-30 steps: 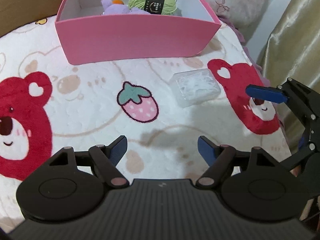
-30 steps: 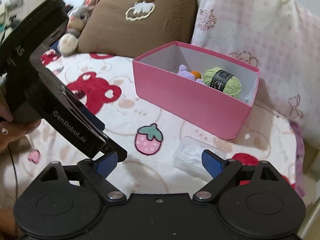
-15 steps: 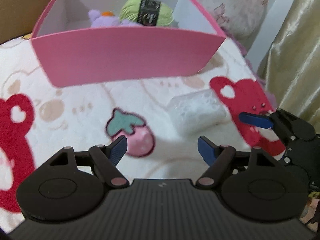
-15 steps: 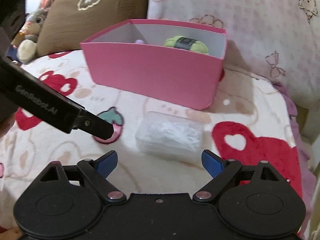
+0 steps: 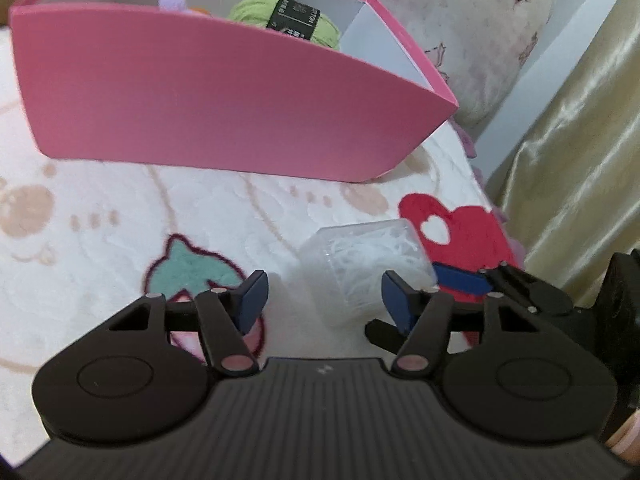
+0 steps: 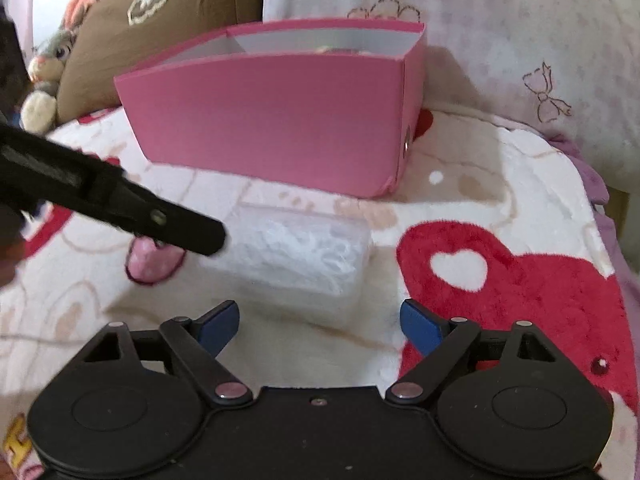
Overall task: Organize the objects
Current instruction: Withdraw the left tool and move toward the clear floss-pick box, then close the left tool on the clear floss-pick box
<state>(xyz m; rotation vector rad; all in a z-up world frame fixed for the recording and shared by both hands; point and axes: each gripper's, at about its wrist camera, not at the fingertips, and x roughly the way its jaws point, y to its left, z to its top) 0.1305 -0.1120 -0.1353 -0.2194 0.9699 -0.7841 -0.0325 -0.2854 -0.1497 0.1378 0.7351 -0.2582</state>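
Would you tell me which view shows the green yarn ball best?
The left wrist view: the green yarn ball sits visible inside the pink box. The right wrist view looks at the box's outer wall, which hides the yarn.

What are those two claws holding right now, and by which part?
Nothing. Both hand-held grippers are open: the left and the right are near the clear box on the blanket, neither gripping it.
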